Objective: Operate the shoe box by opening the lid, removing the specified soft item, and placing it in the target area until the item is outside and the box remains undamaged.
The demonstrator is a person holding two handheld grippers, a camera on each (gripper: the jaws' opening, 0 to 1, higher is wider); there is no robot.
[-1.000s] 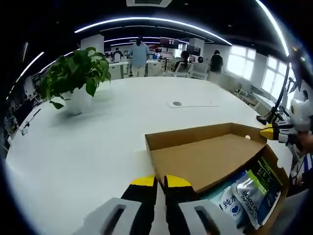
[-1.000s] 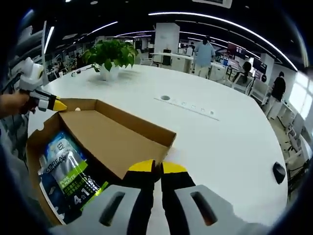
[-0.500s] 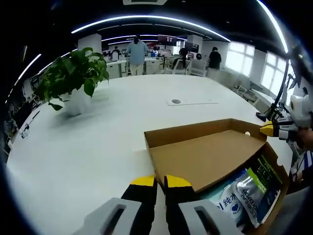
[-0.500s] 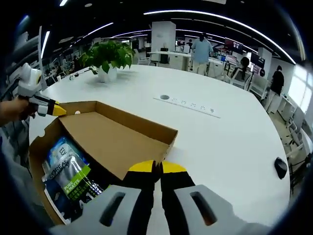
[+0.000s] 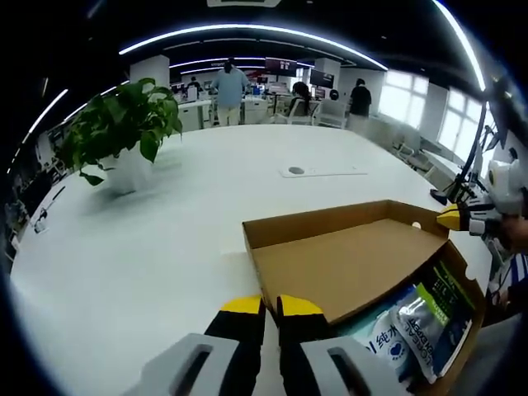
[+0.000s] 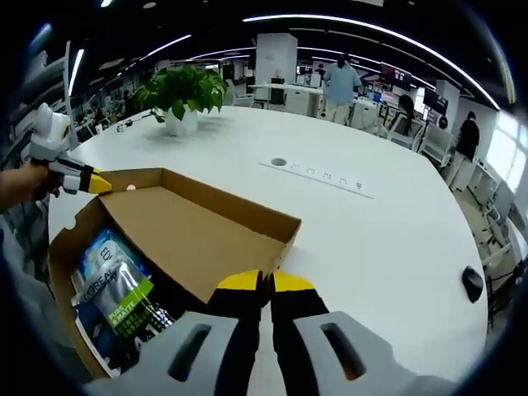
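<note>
An open brown shoe box (image 5: 473,290) lies on the white table, its lid (image 5: 346,264) folded back with the rim walls up. Inside lie soft plastic packs (image 5: 429,318), blue and green with print. My left gripper (image 5: 271,305) is shut on the near end of the lid's side wall. My right gripper (image 6: 265,280) is shut the same way on the opposite side wall of the lid (image 6: 190,239). In the left gripper view the right gripper (image 5: 450,219) touches the lid's far corner, a hand behind it. The left gripper (image 6: 97,183) shows at the other corner, above the packs (image 6: 115,289).
A potted green plant (image 5: 124,140) stands far back on the table (image 5: 148,247), also the plant (image 6: 183,95). A flat socket panel (image 6: 318,175) sits mid-table and a small black object (image 6: 472,285) at its right edge. People stand at distant desks.
Both grippers stay shut on the lid and the lid keeps its place. The views have shifted very slightly.
</note>
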